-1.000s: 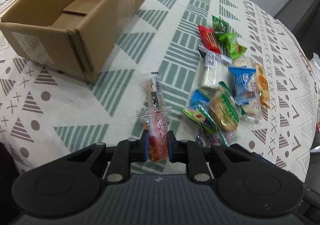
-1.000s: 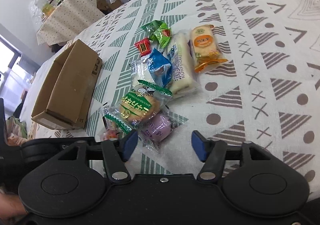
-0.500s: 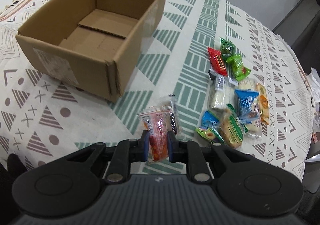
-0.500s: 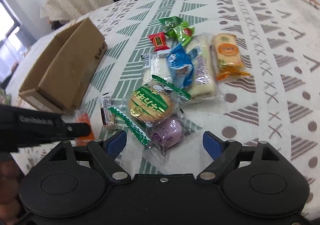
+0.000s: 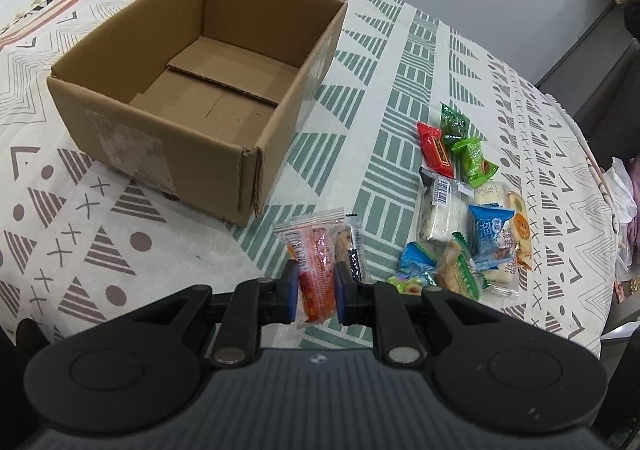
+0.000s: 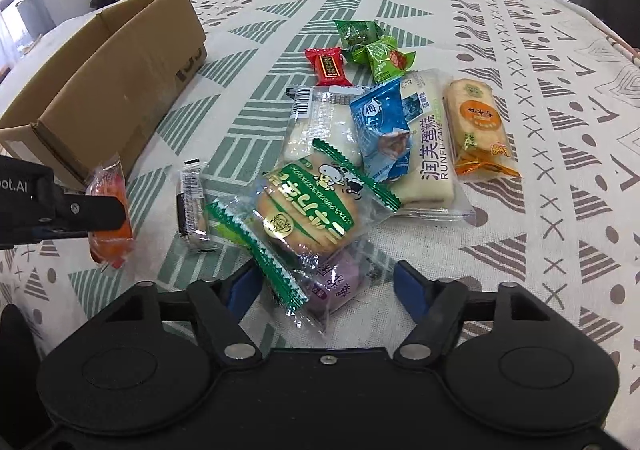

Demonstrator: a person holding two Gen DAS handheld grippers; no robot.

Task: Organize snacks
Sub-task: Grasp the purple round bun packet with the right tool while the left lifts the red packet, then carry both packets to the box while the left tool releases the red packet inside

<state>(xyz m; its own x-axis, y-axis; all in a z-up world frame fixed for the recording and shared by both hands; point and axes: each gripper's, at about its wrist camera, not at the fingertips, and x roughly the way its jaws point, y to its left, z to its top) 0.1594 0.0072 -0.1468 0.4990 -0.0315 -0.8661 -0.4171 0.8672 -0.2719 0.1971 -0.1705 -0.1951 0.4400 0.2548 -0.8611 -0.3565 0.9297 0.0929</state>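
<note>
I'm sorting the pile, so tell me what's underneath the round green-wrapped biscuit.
Under the green-wrapped biscuit a purple-filled packet sticks out at its near edge, and a white cake packet lies partly beneath its far edge. Whatever else sits directly under its middle is covered.

Left hand-held gripper (image 5: 316, 286) clamped; right (image 6: 326, 284) (tilted down) closing.

brown box (image 5: 176, 138), green-patterned tablecloth (image 5: 384, 98), red packet (image 5: 316, 270)
</note>
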